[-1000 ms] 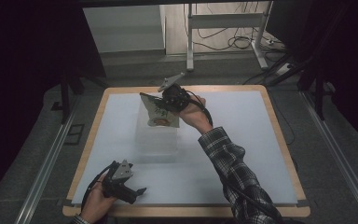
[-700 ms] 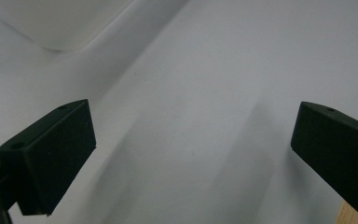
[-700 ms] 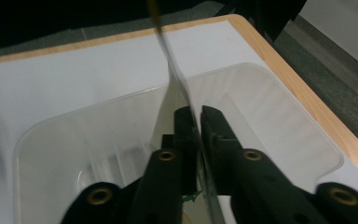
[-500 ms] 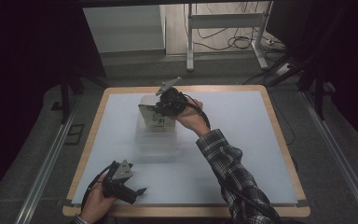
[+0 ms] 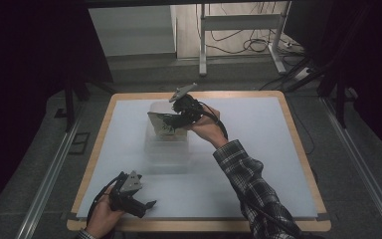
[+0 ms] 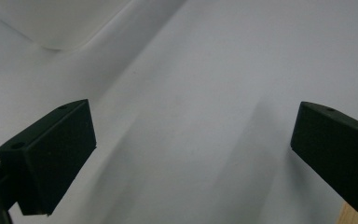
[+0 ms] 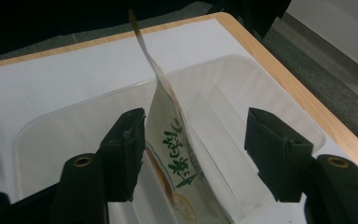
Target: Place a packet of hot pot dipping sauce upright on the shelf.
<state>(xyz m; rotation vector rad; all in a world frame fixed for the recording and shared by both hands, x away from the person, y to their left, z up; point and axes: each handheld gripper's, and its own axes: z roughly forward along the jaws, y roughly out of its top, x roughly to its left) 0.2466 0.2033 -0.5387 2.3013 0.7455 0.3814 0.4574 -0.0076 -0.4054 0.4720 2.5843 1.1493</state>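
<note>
A flat snack packet [image 7: 168, 135] with green writing stands on edge inside a clear plastic box [image 7: 242, 93]. My right gripper [image 7: 196, 123] hovers over it. Its jaws have just been opening, and the packet sits loose between them, close to the left pad [image 7: 126, 154]. In the high view the right gripper [image 5: 171, 119] is at the far end of the box [image 5: 168, 149], with the packet [image 5: 159, 125] sticking up there. My left gripper [image 5: 146, 205] rests open near the table's front left edge, with nothing between its jaws [image 6: 191, 135].
White sheet [image 5: 258, 149] covers the wood-rimmed table [image 5: 301, 149]. A rounded corner of the clear box [image 6: 60, 23] lies ahead of the left gripper. Metal stand legs and cables [image 5: 238, 40] are on the floor beyond the far edge.
The right hand has shifted slightly left and down, lowering the packet into the box. The left hand has stayed where it was.
</note>
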